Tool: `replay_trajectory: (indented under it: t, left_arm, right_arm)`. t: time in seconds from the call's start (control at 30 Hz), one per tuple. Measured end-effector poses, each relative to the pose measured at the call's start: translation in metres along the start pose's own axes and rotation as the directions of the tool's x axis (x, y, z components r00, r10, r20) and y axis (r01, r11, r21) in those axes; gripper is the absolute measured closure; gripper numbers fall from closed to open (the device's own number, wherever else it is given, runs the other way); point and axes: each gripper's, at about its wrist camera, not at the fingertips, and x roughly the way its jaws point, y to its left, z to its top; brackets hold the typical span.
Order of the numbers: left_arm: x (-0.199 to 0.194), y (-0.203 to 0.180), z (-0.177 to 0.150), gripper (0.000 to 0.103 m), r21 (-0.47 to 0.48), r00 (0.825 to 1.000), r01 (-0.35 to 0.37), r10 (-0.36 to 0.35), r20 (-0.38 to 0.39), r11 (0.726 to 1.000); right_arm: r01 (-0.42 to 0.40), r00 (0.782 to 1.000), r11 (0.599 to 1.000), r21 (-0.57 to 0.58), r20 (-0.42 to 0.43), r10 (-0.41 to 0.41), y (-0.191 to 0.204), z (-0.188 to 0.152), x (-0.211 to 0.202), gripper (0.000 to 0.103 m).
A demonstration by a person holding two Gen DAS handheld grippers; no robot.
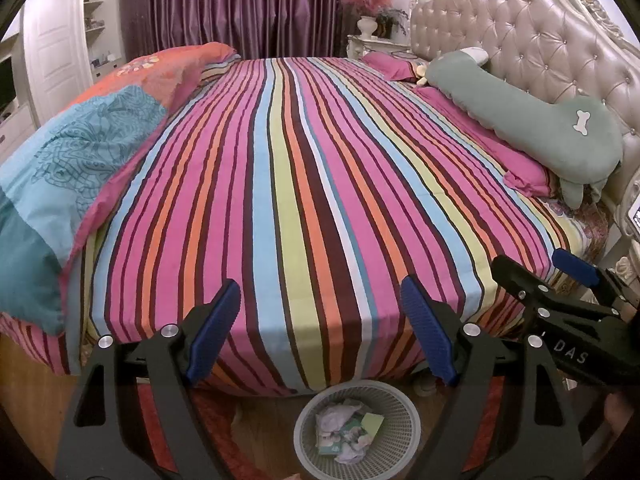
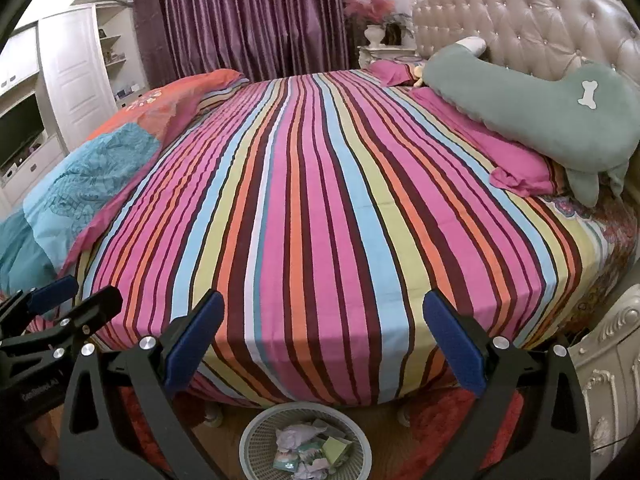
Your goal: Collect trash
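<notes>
A white mesh wastebasket (image 1: 404,420) stands on the floor at the bed's near side; it also shows in the right wrist view (image 2: 256,436). Inside lie crumpled paper and small packets (image 1: 348,428), also seen from the right (image 2: 308,452). My left gripper (image 1: 320,328) is open and empty, above the basket at the bed edge. My right gripper (image 2: 324,344) is open and empty, also above the basket. The right gripper shows at the left view's right side (image 1: 540,276); the left gripper shows at the right view's left side (image 2: 76,292).
A striped sheet (image 1: 304,184) covers the bed. A folded blue and orange quilt (image 1: 80,152) lies on the left. A green plush pillow (image 1: 532,120) and pink pillows (image 1: 520,168) rest against the tufted headboard (image 1: 540,32). A white nightstand (image 2: 608,380) stands at right. A red rug (image 2: 440,416) covers the floor.
</notes>
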Motion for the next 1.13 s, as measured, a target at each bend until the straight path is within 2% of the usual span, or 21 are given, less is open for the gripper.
replay_trajectory:
  t: [0.33,0.5,0.77,1.13]
  left_arm:
    - [-0.0004,-0.0082,0.0048,0.023,0.030,1.000,0.001,-0.001,-0.001,1.000]
    - [-0.0018,-0.0093,0.0045,0.023,0.035,1.000,0.030,-0.029,-0.008,0.999]
    - [-0.0038,-0.0042,0.0077,0.023,0.003,1.000,0.000,-0.001,0.020,1.000]
    - [0.0007,-0.0066,0.0080,0.023,0.013,1.000,0.012,-0.012,-0.014,1.000]
  right_arm:
    - [0.005,1.000,1.000,0.001,0.007,-0.005,-0.0013,0.0029,-0.0024,0.008]
    - [0.001,1.000,1.000,0.000,0.004,-0.001,-0.0013,0.0033,-0.0021,0.008]
    - [-0.002,1.000,1.000,0.002,-0.007,0.002,-0.0025,0.0024,0.0009,0.008]
    - [-0.003,1.000,1.000,0.007,-0.009,0.003,-0.0029,0.0010,0.0015,0.008]
